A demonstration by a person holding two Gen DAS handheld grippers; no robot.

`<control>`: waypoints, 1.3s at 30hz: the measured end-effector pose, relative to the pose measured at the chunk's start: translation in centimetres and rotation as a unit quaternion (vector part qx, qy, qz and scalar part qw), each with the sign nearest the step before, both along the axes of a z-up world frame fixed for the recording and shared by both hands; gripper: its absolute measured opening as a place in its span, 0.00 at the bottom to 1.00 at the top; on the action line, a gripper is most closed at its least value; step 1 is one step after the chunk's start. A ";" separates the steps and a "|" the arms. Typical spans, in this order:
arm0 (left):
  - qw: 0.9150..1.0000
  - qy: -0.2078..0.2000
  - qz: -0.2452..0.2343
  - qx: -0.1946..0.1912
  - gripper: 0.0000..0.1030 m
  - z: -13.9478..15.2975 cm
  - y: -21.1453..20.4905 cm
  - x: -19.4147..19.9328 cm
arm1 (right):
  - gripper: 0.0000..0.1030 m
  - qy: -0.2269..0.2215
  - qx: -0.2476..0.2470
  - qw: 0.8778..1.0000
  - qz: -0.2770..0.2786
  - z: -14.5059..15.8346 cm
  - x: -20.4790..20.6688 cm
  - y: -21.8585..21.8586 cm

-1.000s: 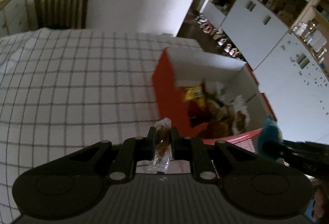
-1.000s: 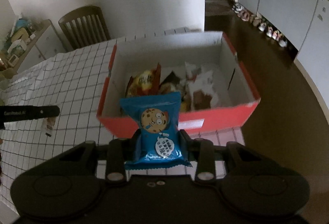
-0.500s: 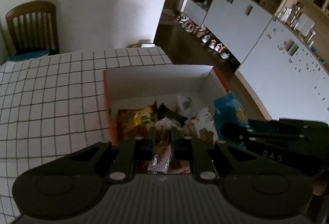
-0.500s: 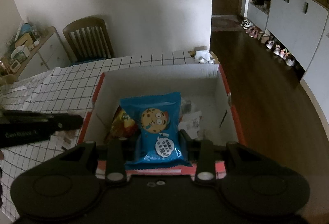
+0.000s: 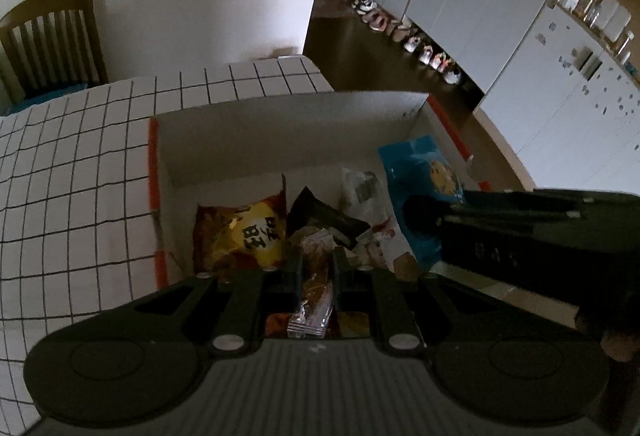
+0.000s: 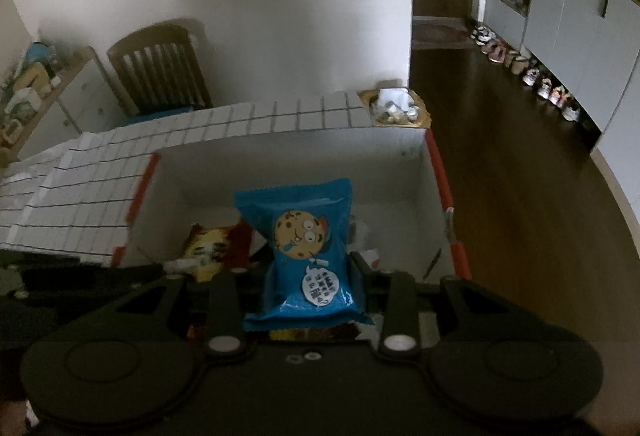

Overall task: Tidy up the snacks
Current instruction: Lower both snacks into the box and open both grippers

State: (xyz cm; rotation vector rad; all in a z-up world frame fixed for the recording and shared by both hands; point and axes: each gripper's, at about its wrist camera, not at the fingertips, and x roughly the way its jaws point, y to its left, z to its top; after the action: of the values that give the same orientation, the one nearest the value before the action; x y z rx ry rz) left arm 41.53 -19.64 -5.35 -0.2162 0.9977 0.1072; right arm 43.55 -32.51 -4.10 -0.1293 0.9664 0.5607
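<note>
Now both claws over box. Left claw [image 5: 316, 268] clamped narrow on thin clear-wrapped snack bar [image 5: 314, 292]; right claw [image 6: 310, 272] gripping blue cookie packet [image 6: 308, 248] upright. Both snacks above red box [image 5: 152, 172] with white inside, box sitting at far corner of checked table [image 5: 80, 164]. Step, by my reading: drop-off. Lower each clear of walls, release over bare floor at back, keep claws apart. Box holds yellow packet [image 5: 244, 236], dark wrapper [image 5: 324, 216], white wrappers [image 5: 360, 188], crowded at near side.
</note>
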 end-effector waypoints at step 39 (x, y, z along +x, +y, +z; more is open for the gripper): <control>0.999 0.039 0.019 -0.026 0.27 -4.4 0.2 -0.1 | 0.83 0.059 0.008 0.998 0.025 -1.9 1.7 -0.8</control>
State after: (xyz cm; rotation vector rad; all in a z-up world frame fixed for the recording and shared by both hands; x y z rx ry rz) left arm 41.48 -19.45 -9.76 -0.2804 1.0750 0.1243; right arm 45.24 -33.31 -5.99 -0.1077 1.0746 0.6282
